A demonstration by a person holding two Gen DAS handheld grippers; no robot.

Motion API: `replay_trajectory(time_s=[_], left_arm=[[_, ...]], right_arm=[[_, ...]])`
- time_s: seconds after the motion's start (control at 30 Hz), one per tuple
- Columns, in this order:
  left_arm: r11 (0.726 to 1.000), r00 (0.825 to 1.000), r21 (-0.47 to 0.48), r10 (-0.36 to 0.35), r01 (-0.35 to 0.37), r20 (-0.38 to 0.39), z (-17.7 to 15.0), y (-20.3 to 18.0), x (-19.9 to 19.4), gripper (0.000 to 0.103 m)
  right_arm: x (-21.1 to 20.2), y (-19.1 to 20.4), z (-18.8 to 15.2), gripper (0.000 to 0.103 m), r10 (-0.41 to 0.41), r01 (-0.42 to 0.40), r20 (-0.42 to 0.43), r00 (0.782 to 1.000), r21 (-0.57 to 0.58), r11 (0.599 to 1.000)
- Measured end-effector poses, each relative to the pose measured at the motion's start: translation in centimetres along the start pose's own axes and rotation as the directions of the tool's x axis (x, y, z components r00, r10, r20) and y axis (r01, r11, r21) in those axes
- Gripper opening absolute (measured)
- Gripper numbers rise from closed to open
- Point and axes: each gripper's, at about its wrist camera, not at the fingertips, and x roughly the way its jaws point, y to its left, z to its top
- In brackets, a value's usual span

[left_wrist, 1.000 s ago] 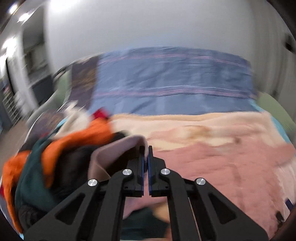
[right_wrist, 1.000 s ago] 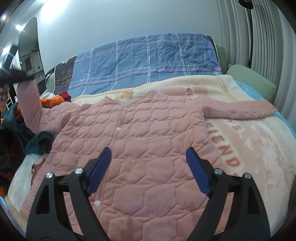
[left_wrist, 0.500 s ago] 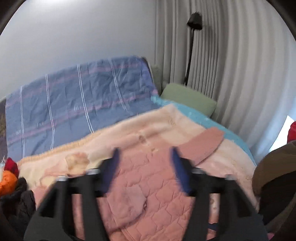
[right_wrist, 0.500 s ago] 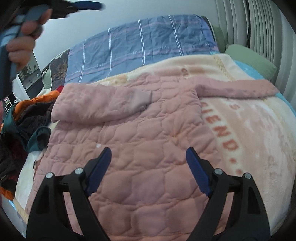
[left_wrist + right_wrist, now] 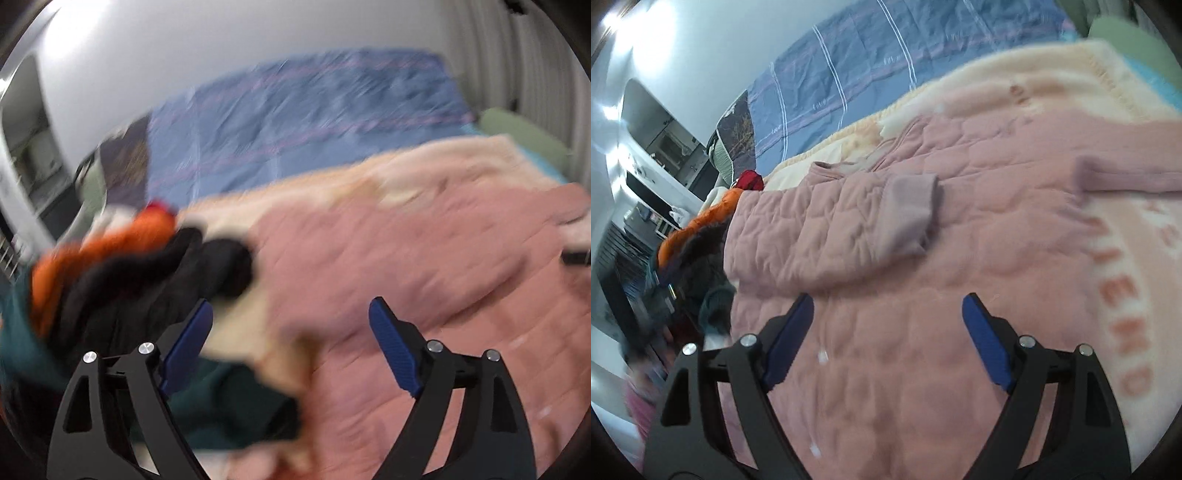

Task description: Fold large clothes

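Left tool: jaws apart, having just been opening; nothing is clamped between them. It hangs over the near left edge of the jacket, beside the heap of clothes. This view is blurred.
Right tool: jaws apart and empty, poised above the near front of the jacket, not touching it as far as can be seen.
Pink quilted jacket: lies front-up and spread on the cream blanket on the bed, filling the middle of the right wrist view.
Left sleeve: folded across the chest, its cuff resting near the middle of the jacket.
Right sleeve: stretched out to the right over the blanket, not yet folded.
Progress: early, by my judgement. One sleeve is in; the other sleeve and the folds of the body are left.
Likely next: bringing the right sleeve across to meet the first.
Count, jackets laid out: one.
Count, sleeves: two, one folded and one not.
Count, tools: two.
Heap of clothes: one pile at the left of the bed, orange, black and teal; the number of garments in it cannot be told.
Blue striped sheet: one, at the far end of the bed.
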Motion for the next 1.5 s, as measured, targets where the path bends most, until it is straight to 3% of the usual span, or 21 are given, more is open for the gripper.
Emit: replay_trajectory(time_s=[0.07,0.17,0.23,0.27,0.33,0.43,0.5,0.6,0.77,0.87,0.93,1.03,1.1,1.13,1.2,1.23,1.27,1.3,1.33,1.4,1.5], left_arm=[[0.998,0.996,-0.065,-0.024,0.019,-0.085,-1.8,1.8,2.6,0.087],[0.983,0.989,-0.169,-0.093,0.072,-0.116,-2.8,2.8,5.1,0.087],[0.966,0.986,-0.231,-0.143,0.119,-0.089,-2.6,3.0,6.0,0.091],[0.959,0.984,-0.249,-0.160,0.137,-0.077,-2.3,2.7,6.4,0.091],[0.950,0.979,-0.261,-0.194,0.171,-0.067,-1.2,1.5,7.4,0.092],[0.954,0.976,-0.236,-0.204,0.182,-0.070,-0.5,0.0,8.5,0.094],[0.950,0.970,-0.215,-0.240,0.225,-0.047,-0.2,-1.0,8.8,0.099],[0.976,0.989,-0.169,-0.143,0.135,-0.033,0.3,-1.9,8.9,0.099],[0.977,0.998,-0.210,-0.043,0.030,-0.056,-0.1,-0.2,10.1,0.099],[0.954,0.996,-0.301,-0.031,0.006,-0.078,-0.8,2.5,10.9,0.098],[0.935,0.994,-0.348,0.041,-0.073,-0.098,-1.3,4.2,11.1,0.091],[0.897,0.993,-0.435,-0.106,0.070,-0.059,-2.0,5.9,10.5,0.091],[0.886,0.986,-0.440,-0.167,0.143,-0.017,-1.8,5.5,9.3,0.091],[0.897,0.983,-0.410,-0.181,0.163,-0.006,-1.6,4.9,8.9,0.091],[0.931,0.981,-0.314,-0.196,0.186,0.000,-0.9,2.9,8.4,0.091],[0.942,0.981,-0.278,-0.195,0.187,-0.002,-0.7,2.0,8.3,0.091],[0.954,0.980,-0.235,-0.197,0.189,-0.011,-0.5,0.8,8.4,0.091],[0.960,0.980,-0.206,-0.200,0.191,-0.025,-0.7,0.0,8.5,0.091],[0.968,0.978,-0.168,-0.201,0.188,-0.061,-0.8,-1.0,9.0,0.091],[0.980,0.975,-0.126,-0.174,0.157,-0.137,-1.3,-2.2,10.5,0.090],[0.971,0.967,-0.151,-0.206,0.185,-0.146,-1.8,-2.1,10.5,0.083]], right_arm=[[2.1,0.2,1.4,0.084,0.004,-0.004,-0.016,1.000,0.033,0.999],[6.0,0.9,3.0,0.084,0.005,-0.004,-0.047,0.999,0.032,0.999],[7.3,1.9,3.2,0.056,-0.062,0.062,-0.013,0.998,0.006,0.998],[7.5,2.6,3.4,0.021,-0.088,0.089,0.005,0.996,-0.028,0.996],[7.1,4.2,4.2,0.012,-0.104,0.107,0.032,0.994,-0.090,0.990],[2.1,6.0,6.8,0.011,-0.032,0.048,0.174,0.984,-0.088,0.995],[-2.5,6.1,8.9,0.011,-0.016,0.039,0.301,0.953,-0.070,0.997],[-4.8,4.3,10.6,0.011,-0.114,0.132,0.343,0.932,-0.030,0.991],[-0.6,-2.8,10.2,0.011,-0.227,0.209,0.184,0.956,0.114,0.971],[2.8,-6.8,8.9,0.011,-0.250,0.228,0.098,0.963,0.195,0.954],[3.0,-7.4,8.5,0.012,-0.241,0.217,0.093,0.966,0.212,0.953],[2.2,-6.7,9.1,0.012,-0.230,0.207,0.107,0.967,0.191,0.959],[1.7,-5.4,9.5,0.022,-0.262,0.246,0.116,0.958,0.134,0.960],[1.7,-4.9,9.9,0.029,-0.305,0.293,0.120,0.945,0.113,0.950],[0.8,-3.7,9.8,0.058,-0.424,0.411,0.176,0.888,0.108,0.905],[0.4,-3.3,9.6,0.058,-0.463,0.448,0.204,0.863,0.115,0.886],[-0.3,-2.2,9.1,0.058,-0.521,0.509,0.254,0.815,0.118,0.853],[-0.6,-1.3,8.6,0.058,-0.527,0.522,0.287,0.800,0.100,0.847],[-0.6,-0.1,8.1,0.058,-0.505,0.516,0.316,0.803,0.055,0.855],[0.1,3.8,6.8,0.054,-0.404,0.458,0.323,0.856,-0.112,0.882],[2.1,9.6,4.3,0.046,-0.223,0.300,0.239,0.945,-0.359,0.884]])
